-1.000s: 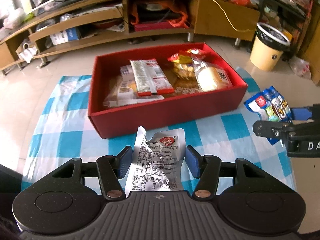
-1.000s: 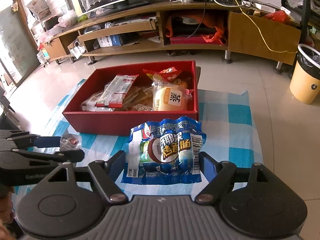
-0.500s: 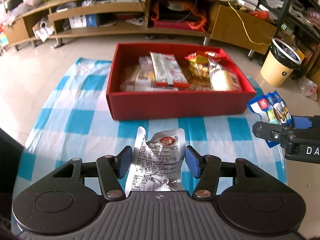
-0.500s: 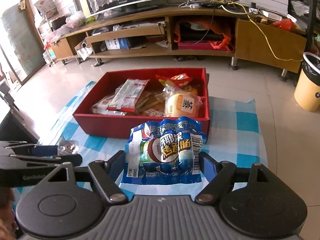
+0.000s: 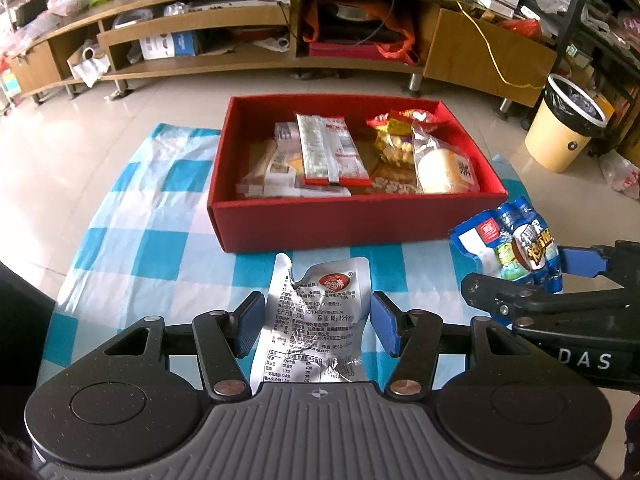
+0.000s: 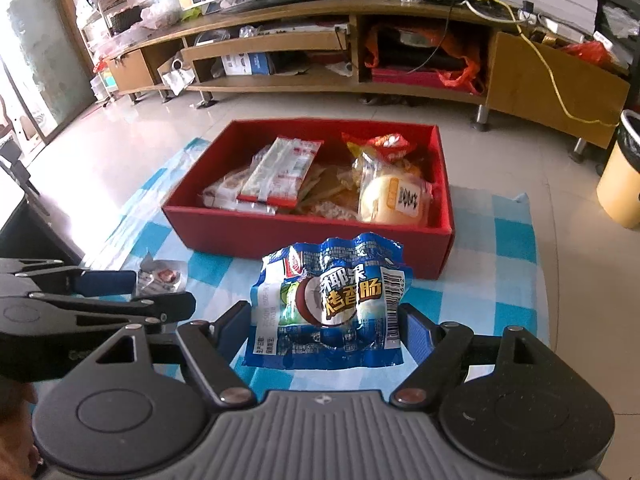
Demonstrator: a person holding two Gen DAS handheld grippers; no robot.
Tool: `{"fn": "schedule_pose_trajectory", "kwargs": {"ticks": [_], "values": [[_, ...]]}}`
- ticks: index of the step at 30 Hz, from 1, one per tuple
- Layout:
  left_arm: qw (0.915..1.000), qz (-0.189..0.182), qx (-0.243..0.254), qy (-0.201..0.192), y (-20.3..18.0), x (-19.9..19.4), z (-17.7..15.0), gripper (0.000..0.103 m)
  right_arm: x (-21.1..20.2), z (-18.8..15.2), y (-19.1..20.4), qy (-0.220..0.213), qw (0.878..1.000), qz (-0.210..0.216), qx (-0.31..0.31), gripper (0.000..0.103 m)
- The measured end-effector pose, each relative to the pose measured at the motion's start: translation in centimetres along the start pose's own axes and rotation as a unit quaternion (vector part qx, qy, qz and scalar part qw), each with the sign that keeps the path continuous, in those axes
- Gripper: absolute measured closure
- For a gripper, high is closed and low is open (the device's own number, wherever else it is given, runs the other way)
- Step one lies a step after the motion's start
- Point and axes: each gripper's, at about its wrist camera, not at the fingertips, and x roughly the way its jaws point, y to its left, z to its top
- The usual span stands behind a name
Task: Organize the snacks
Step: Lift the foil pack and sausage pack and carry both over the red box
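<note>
My left gripper is shut on a silver snack pouch with a red logo, held above the checked cloth in front of the red box. My right gripper is shut on a blue sausage packet, also held in front of the box. The box holds several snacks: a red-and-white packet, a wrapped bun and a yellow-red bag. The right gripper with its blue packet shows at the right of the left wrist view. The left gripper with its pouch shows at the left of the right wrist view.
A blue-and-white checked cloth lies on the tiled floor under the box. A long wooden TV cabinet runs along the back. A yellow bin with a black liner stands at the right. A dark object is at the left edge.
Both grippers have risen and drawn back from the box with their packets still held. The box looks smaller and farther away now.
</note>
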Motion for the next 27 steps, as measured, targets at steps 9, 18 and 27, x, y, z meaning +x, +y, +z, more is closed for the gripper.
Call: {"fn": "schedule_pose_trajectory", "kwargs": {"ticks": [9,18,27], "values": [[0.9996,0.005,-0.007,-0.027,-0.1,-1.3,2.5,0.039,-1.4,1.9,0.2,-0.025,1.0,-0.004,0.003,0.028],[0.9989,0.014,-0.007,-0.045,-0.4,-1.6,4.7,0.039,-1.7,3.8,-0.4,-0.04,0.999,-0.004,0.016,0.028],[0.9986,0.018,-0.003,-0.05,-0.9,-1.0,6.9,0.039,-1.2,5.7,-1.3,-0.04,0.999,-0.006,0.032,0.028]]}}
